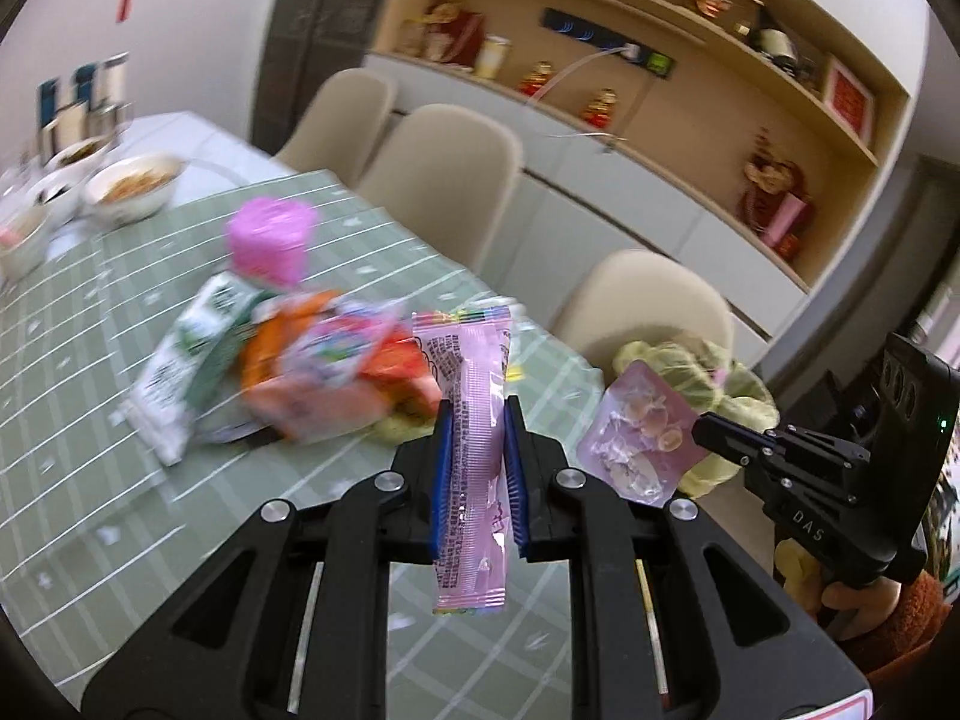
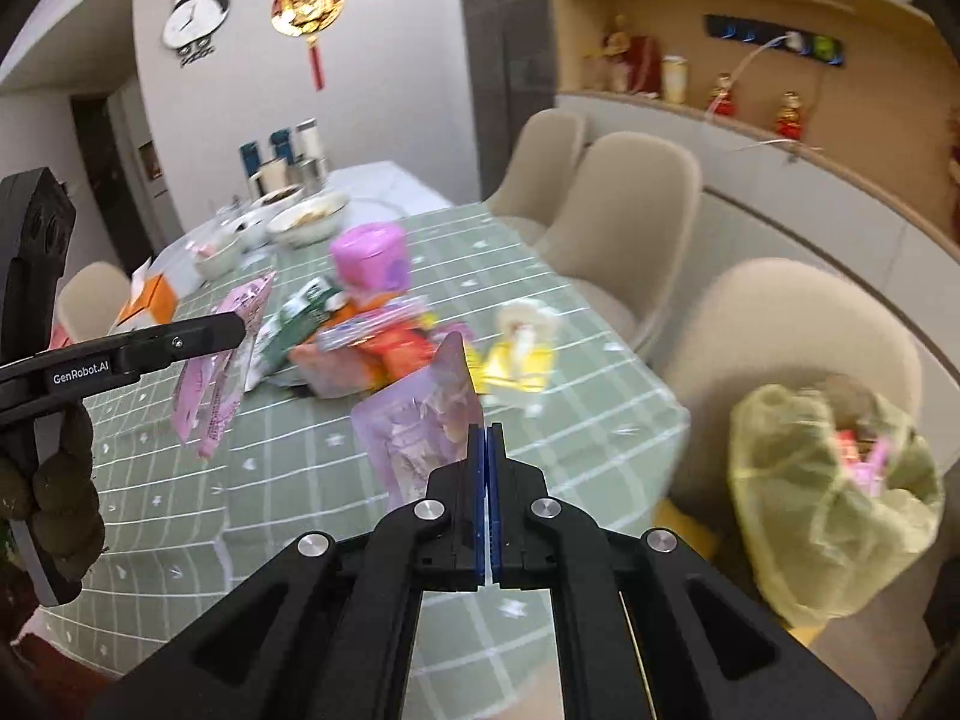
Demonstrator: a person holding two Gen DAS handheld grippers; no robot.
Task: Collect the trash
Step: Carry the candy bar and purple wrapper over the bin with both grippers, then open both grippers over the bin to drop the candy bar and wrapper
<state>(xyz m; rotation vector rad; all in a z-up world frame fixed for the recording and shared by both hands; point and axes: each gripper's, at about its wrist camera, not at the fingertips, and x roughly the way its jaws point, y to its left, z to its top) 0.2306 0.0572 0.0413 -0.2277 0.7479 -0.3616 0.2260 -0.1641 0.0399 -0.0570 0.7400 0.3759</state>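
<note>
We saw the left gripper (image 1: pixel 477 414) at centre of the left wrist view, blue pads pinching a long pink plastic sachet (image 1: pixel 474 420) upright between them; its small black print was too blurred to read. The right gripper (image 2: pixel 486 438), centre of its own view, had its blue pads pressed together on the edge of a flat pale-pink foil pouch (image 2: pixel 420 420). In the left view that black tool showed at right edge with "DAS" on its body. In the right view the other tool's arm at left edge read "GenRobot.AI". More trash, a blurred heap of orange, green-white and pink wrappers (image 1: pixel 282 360), lay on the green checked tablecloth (image 1: pixel 90 480) at mid-left. A yellow-green plastic bag (image 2: pixel 828 510) sat on a beige chair (image 2: pixel 780 324) at lower right.
</note>
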